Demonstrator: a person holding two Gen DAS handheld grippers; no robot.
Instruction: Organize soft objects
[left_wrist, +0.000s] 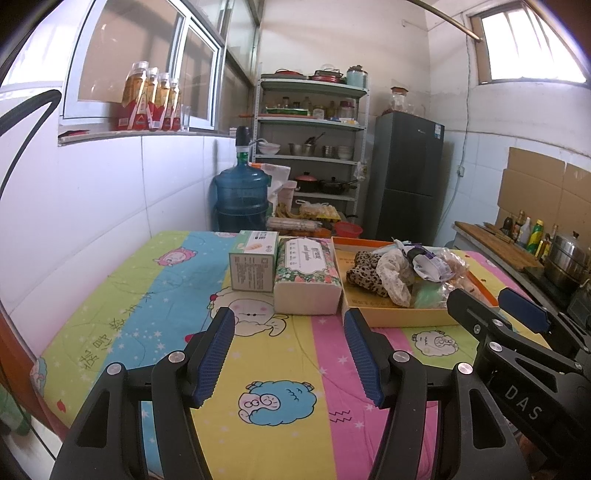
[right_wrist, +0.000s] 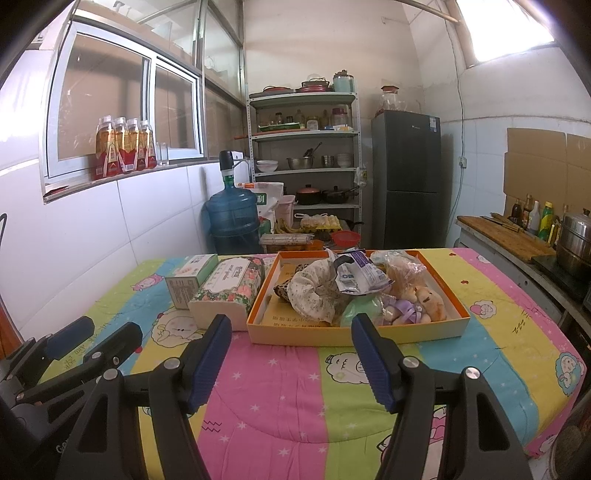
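Observation:
An orange-rimmed cardboard tray sits on the quilt-covered table. It holds soft things: a leopard-print cloth, a floral cloth, a blue-white packet, a green soft item, and a small plush toy. A floral tissue pack and a green-white box lie left of the tray. My left gripper is open and empty, before the tissue pack. My right gripper is open and empty, before the tray.
A colourful cartoon quilt covers the table. A white tiled wall runs along the left. Behind the table stand a blue water jug, a metal shelf and a dark fridge. A counter with bottles and a steel pot is at right.

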